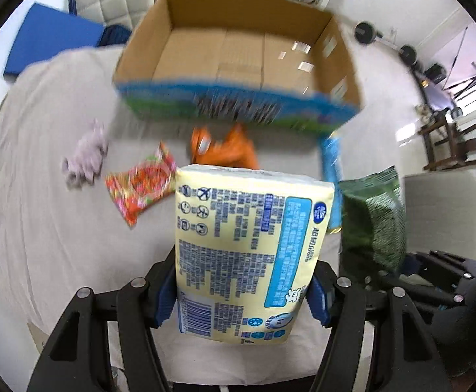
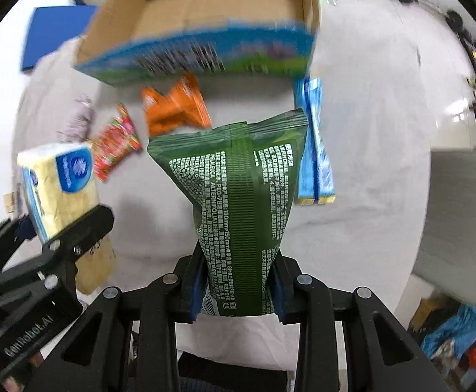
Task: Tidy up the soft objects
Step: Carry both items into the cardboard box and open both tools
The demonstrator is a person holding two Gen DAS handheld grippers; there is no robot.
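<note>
Left tongs point(image 1: 241, 297) pinch a yellow tissue pack point(image 1: 244, 254), and the right tongs point(image 2: 238, 294) pinch a green pouch point(image 2: 238, 202), both above a grey sheet point(image 1: 58, 245). Farther on the sheet lie snack bags point(image 1: 140, 186) before an open cardboard box point(image 1: 238, 55); behind are weights point(image 1: 365, 32) and a blue mat point(image 1: 48, 39).

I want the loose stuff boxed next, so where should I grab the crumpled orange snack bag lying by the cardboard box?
Probably pinch the crumpled orange snack bag from above at a raised fold near its middle: it lies slack on the grey sheet, close to the cardboard box.

The green pouch point(image 2: 238, 209) reads "180mm×150mm" and "PEG-7" in white print.
</note>
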